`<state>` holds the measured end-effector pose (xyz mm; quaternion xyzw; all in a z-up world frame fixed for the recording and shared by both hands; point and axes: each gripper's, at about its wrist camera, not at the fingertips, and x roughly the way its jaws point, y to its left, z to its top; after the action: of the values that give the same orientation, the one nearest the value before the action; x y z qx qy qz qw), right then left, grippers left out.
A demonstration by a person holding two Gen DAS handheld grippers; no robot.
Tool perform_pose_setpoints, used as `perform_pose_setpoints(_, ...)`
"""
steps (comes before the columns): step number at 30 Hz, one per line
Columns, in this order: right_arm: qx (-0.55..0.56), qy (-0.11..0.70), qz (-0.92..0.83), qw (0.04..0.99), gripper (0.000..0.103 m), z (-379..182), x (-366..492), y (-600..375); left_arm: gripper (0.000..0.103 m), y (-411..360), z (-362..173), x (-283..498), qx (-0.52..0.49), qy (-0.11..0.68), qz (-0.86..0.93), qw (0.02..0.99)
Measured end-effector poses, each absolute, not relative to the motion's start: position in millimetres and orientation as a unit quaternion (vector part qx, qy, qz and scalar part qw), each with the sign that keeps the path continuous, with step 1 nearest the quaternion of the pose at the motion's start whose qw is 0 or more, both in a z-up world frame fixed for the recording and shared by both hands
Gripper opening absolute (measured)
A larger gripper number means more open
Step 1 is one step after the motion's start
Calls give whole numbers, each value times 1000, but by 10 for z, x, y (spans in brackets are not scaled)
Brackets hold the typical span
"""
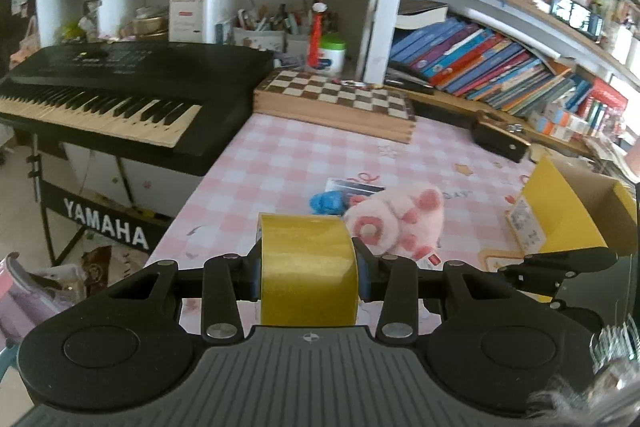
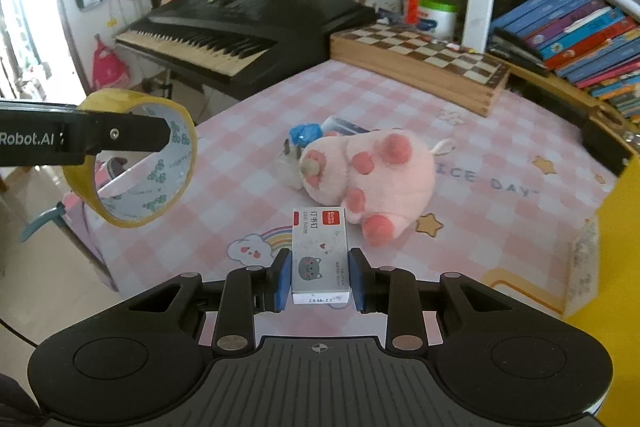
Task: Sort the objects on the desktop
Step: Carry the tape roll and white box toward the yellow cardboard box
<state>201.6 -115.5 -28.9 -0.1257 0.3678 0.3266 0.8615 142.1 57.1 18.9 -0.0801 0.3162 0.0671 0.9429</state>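
My left gripper (image 1: 308,267) is shut on a roll of yellow tape (image 1: 308,263) and holds it above the pink checked table's left edge; the roll also shows in the right wrist view (image 2: 136,159), clamped by the left fingers (image 2: 120,139). My right gripper (image 2: 320,275) is shut on a small grey staple box (image 2: 320,259) with a cat picture. A pink plush paw (image 2: 372,183) lies on the table (image 2: 500,155) just beyond, with a blue object (image 2: 306,134) and a small card box (image 2: 344,126) behind it.
A yellow cardboard box (image 1: 568,211) stands at the right, with the right gripper's finger (image 1: 560,267) in front of it. A wooden chessboard box (image 1: 336,99) sits at the back. A black Yamaha keyboard (image 1: 120,87) stands left of the table. Bookshelves (image 1: 500,67) fill the back right.
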Motion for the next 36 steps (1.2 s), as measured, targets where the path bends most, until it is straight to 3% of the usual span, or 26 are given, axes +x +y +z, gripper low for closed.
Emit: perform_pose_setpoints(36,-96,348,215,907,30,56,496,-1184,38,665,306,168,-78,285,-79,952)
